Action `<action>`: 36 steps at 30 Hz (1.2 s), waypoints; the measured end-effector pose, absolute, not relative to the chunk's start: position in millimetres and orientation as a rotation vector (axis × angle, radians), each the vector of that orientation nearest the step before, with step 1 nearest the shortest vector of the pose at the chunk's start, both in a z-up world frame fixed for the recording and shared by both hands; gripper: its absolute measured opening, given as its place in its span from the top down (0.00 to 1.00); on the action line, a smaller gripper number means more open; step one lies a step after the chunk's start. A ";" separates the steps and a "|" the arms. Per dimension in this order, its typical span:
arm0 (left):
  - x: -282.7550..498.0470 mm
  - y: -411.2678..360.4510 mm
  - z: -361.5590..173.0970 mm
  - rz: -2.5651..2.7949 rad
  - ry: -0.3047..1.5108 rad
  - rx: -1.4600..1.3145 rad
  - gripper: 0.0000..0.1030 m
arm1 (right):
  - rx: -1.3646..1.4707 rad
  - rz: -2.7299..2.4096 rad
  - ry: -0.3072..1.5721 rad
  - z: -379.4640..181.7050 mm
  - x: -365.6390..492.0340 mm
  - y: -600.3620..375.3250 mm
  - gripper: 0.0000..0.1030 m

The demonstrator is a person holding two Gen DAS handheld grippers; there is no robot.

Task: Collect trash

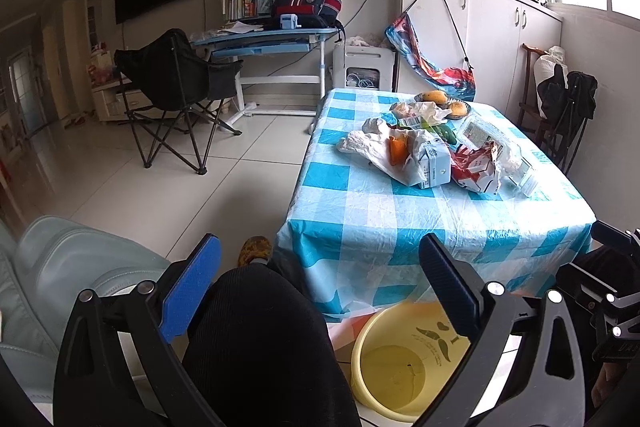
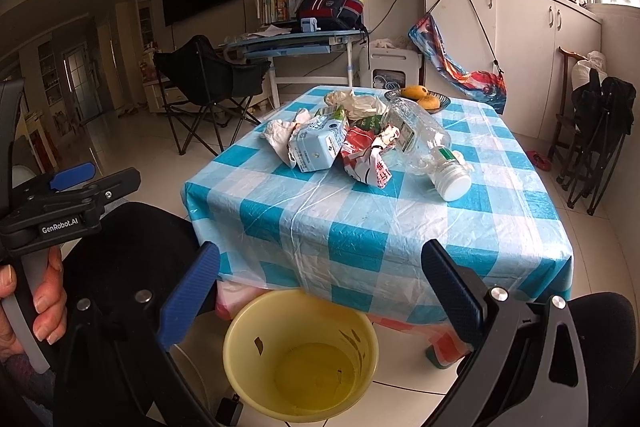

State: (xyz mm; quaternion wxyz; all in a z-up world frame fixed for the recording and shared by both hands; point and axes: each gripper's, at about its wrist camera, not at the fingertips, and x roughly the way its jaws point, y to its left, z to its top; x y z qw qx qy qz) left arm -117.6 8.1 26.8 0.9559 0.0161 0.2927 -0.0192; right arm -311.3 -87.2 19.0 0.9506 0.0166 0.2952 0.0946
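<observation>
Your left gripper [image 1: 320, 283] is spread wide with nothing between the blue pads, hanging over your knee at the near-left corner of the worktop [image 2: 360, 227]. Your right gripper [image 2: 320, 287] is just as wide and empty, hovering above the yellow bin [image 2: 301, 353], which sits on the floor at the worktop's near edge. From the right wrist view your left hand [image 2: 36, 303] shows gripping the other handle, marked "GenRobot.AI".

The trash is piled toward the far half of the blue-checked cloth: a light blue milk carton [image 2: 318, 151] on its side, small print unreadable; touching its right side a crumpled red-and-white wrapper [image 2: 366, 159] with red Chinese characters, too creased to read; just right of that a clear plastic bottle [image 2: 420, 139] lying down, white cap toward you, green label. Crumpled white tissues [image 2: 280, 133] lie left of the carton. A plate of mangoes [image 2: 420, 99] sits at the far edge.
</observation>
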 end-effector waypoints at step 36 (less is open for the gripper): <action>-114.1 5.1 18.4 -0.036 0.615 0.039 0.07 | 0.050 0.225 0.622 13.9 -311.0 -85.0 0.06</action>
